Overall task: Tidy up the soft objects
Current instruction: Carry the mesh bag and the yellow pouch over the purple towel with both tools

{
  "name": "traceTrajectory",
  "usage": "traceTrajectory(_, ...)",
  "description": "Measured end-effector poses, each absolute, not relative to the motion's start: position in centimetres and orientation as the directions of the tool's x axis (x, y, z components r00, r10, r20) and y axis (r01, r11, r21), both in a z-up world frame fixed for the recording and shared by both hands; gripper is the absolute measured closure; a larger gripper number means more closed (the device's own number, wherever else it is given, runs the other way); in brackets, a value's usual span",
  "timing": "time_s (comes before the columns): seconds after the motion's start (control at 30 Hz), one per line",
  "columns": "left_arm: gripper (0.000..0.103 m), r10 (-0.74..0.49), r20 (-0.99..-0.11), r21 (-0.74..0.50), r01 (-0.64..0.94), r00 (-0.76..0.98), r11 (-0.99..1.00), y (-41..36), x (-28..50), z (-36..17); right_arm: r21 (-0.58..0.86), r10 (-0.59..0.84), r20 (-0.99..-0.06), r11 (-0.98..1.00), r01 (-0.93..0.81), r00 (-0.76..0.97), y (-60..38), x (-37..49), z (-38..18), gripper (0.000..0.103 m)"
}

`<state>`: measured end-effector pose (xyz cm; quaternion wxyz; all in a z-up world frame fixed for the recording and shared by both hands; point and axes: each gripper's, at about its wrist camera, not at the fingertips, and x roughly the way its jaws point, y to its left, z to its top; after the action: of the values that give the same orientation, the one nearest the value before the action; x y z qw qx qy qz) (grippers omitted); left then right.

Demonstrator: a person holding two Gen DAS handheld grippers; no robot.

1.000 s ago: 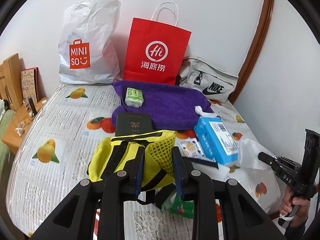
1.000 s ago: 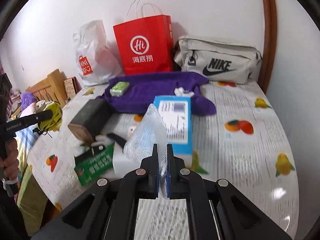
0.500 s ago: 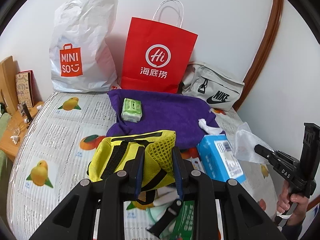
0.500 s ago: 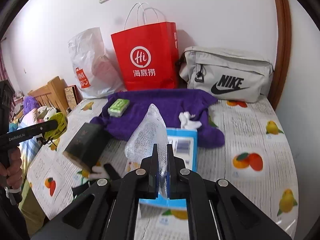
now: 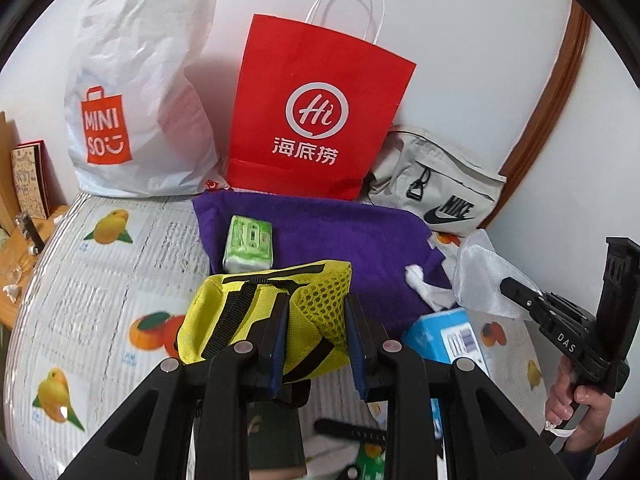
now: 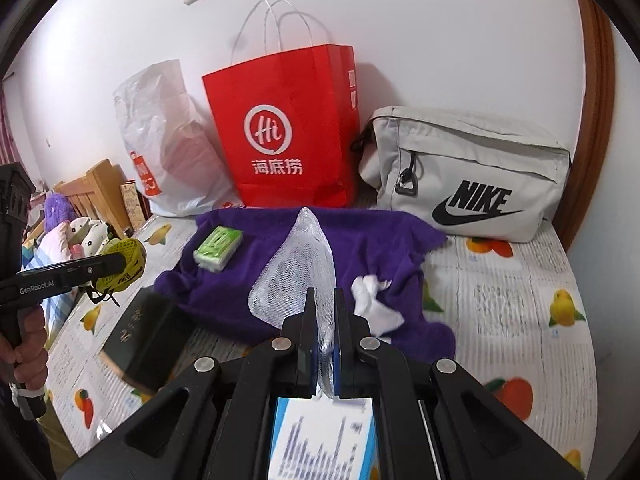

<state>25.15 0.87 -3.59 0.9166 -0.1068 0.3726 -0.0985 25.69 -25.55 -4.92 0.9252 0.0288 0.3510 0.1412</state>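
My left gripper [image 5: 316,300] is shut on a yellow pouch [image 5: 256,320] with black straps and mesh, held above the table; the pouch also shows at the left of the right wrist view [image 6: 124,258]. My right gripper [image 6: 324,296] is shut on a clear mesh plastic bag [image 6: 300,268], held over the purple towel [image 6: 380,248]; the bag also shows in the left wrist view [image 5: 484,276]. On the towel [image 5: 340,232] lie a green tissue pack [image 5: 250,248] [image 6: 218,248] and a crumpled white tissue [image 6: 374,308].
At the back wall stand a white Miniso bag [image 5: 136,100], a red paper bag [image 5: 316,112] and a grey Nike bag [image 6: 472,176]. A blue box [image 5: 452,336] and a dark book [image 6: 144,336] lie on the fruit-print tablecloth [image 6: 520,300]. A wooden shelf [image 5: 16,240] is at left.
Both grippers have moved forward toward the back wall with their loads. The towel and bags loom larger, and the blue box and the book have slid under the grippers.
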Motion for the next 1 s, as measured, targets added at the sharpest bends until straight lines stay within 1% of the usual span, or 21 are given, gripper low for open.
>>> traceTrajectory(0.27,0.077,-0.250,-0.675,-0.257,0.096,0.695,0.962,-0.1,28.8,-4.2,0.147,0.270,-0.657,0.962,-0.231,0.704,-26.4,30.1,-6.2,0.098)
traceTrajectory(0.5,0.077,-0.234,-0.703,-0.261,0.062,0.672,0.963,-0.5,31.6,-5.8,0.122,0.267,-0.665,0.960,-0.251,0.697,-26.5,33.2,-7.0,0.098)
traceTrajectory(0.77,0.077,-0.203,-0.735,-0.258,0.010,0.647,0.966,-0.3,33.9,-7.9,0.116,0.268,-0.695,0.958,-0.263,0.667,-25.9,36.7,-8.5,0.098)
traceTrajectory(1.0,0.077,-0.207,-0.748,-0.260,0.009,0.630,0.966,-0.6,34.9,-9.2,0.100,0.266,-0.730,0.952,-0.288,0.629,-24.7,38.7,-10.2,0.098)
